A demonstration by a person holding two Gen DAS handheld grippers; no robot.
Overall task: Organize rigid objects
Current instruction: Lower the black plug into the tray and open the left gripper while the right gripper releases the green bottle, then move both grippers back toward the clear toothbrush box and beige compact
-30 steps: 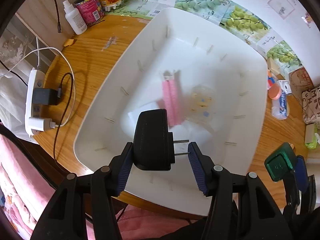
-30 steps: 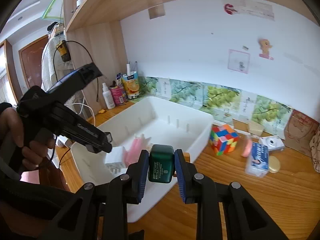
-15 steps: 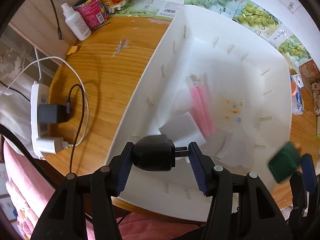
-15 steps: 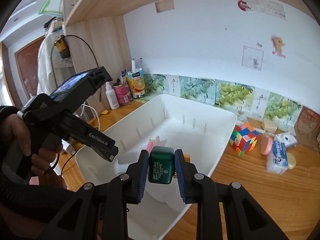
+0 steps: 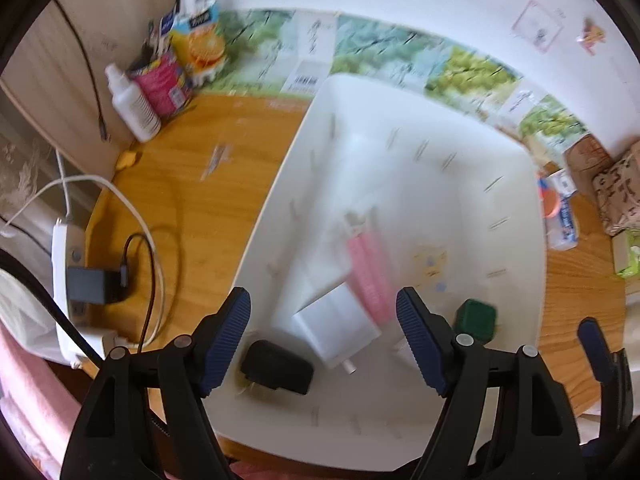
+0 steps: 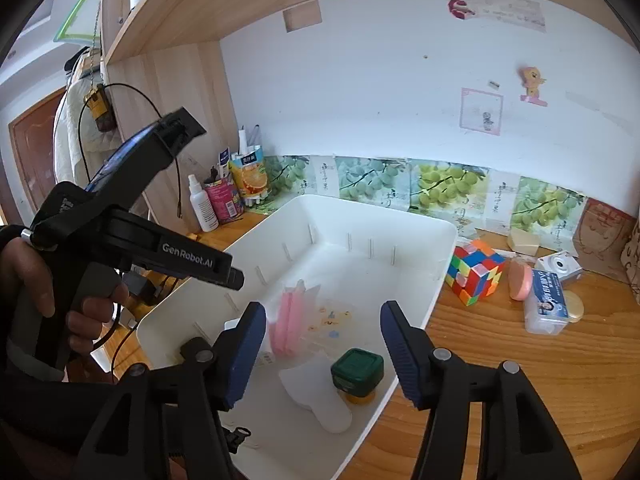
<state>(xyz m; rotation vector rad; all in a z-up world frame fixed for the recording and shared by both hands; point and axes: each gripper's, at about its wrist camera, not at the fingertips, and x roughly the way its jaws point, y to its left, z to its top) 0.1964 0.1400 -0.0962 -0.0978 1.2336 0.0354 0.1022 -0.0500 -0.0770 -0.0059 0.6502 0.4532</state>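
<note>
Motion blur smears the bin (image 5: 400,420) contents.

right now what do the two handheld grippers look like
Both are black plastic tools with ribbed blue pads on their fingers and silver pivot screws. The left gripper has a pistol-style handle with white "GenRobot.AI" lettering. The right gripper shows the same black frame.
</note>
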